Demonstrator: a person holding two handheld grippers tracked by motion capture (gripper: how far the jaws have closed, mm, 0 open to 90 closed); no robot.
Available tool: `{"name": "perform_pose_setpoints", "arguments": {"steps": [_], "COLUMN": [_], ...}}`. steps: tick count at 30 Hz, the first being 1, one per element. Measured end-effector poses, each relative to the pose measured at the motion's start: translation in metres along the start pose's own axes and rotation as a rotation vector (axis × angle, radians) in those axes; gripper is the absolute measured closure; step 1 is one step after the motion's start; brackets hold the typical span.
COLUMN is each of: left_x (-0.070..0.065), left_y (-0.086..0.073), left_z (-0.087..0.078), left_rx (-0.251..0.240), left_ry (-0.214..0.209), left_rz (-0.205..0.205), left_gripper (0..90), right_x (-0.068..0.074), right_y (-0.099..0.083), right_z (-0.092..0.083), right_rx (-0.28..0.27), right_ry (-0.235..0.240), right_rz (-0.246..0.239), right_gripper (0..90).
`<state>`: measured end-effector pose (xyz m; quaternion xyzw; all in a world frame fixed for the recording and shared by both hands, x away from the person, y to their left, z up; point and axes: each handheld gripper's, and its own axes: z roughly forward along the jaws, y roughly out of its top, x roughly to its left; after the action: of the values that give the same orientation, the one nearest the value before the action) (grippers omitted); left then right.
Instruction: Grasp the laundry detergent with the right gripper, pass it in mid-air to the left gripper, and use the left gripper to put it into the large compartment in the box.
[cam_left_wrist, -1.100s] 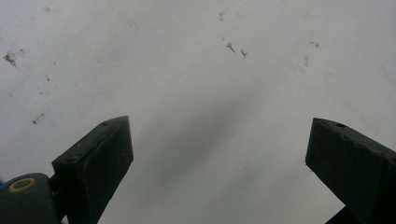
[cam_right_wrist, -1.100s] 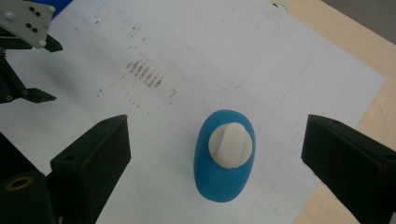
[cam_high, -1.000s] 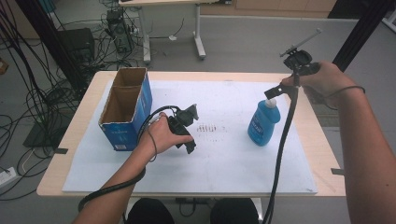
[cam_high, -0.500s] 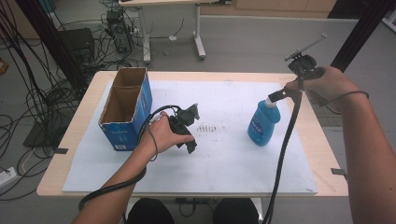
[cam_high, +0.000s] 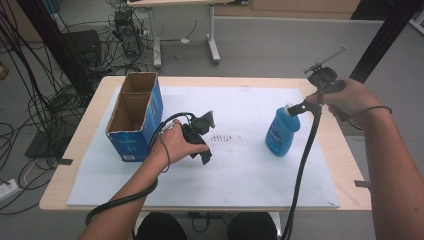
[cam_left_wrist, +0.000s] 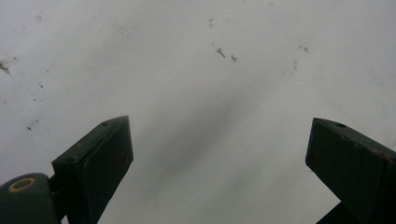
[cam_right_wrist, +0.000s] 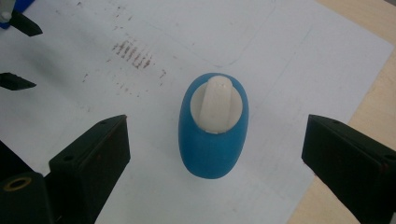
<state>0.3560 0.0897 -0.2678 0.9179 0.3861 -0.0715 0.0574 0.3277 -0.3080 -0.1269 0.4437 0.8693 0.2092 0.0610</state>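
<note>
Blue bottle (cam_high: 283, 134) stood upright on the white sheet (cam_high: 250, 175) at table right, right gripper (cam_right_wrist: 215, 154) held above it with jaws spread, left gripper (cam_left_wrist: 219, 158) spread empty near the cardboard box (cam_high: 134, 120) at left.

Lots of open room on the white sheet (cam_high: 250, 170) across the middle and near edge of the tabletop (cam_high: 345, 150). Blue bottle (cam_high: 282, 132) upright at the right, straight under the wide-open right hand-held gripper (cam_right_wrist: 215, 154), with free space all around it. Open cardboard box (cam_high: 135, 117) blocking the left side. Left hand-held gripper (cam_high: 202, 137) low beside the box, well apart from the bottle.
</note>
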Motion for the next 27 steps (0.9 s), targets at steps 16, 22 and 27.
{"name": "perform_pose_setpoints", "arguments": {"steps": [16,22,27], "left_x": [-0.001,-0.001,-0.002], "left_y": [0.000,0.001,0.002], "left_z": [0.001,0.002,0.003], "left_rx": [0.005,0.012,0.015], "left_ry": [0.001,-0.001,0.002], "left_rz": [-0.002,0.000,0.001], "left_gripper": [7.8,7.9,8.0], "right_x": [0.001,0.001,0.002], "right_y": [-0.011,-0.016,-0.020], "right_z": [0.005,0.008,0.010], "right_rx": [-0.002,-0.005,-0.004], "right_ry": [0.005,0.006,0.011], "right_rz": [0.005,0.011,0.007], "right_gripper": [7.5,7.4,7.5]}}
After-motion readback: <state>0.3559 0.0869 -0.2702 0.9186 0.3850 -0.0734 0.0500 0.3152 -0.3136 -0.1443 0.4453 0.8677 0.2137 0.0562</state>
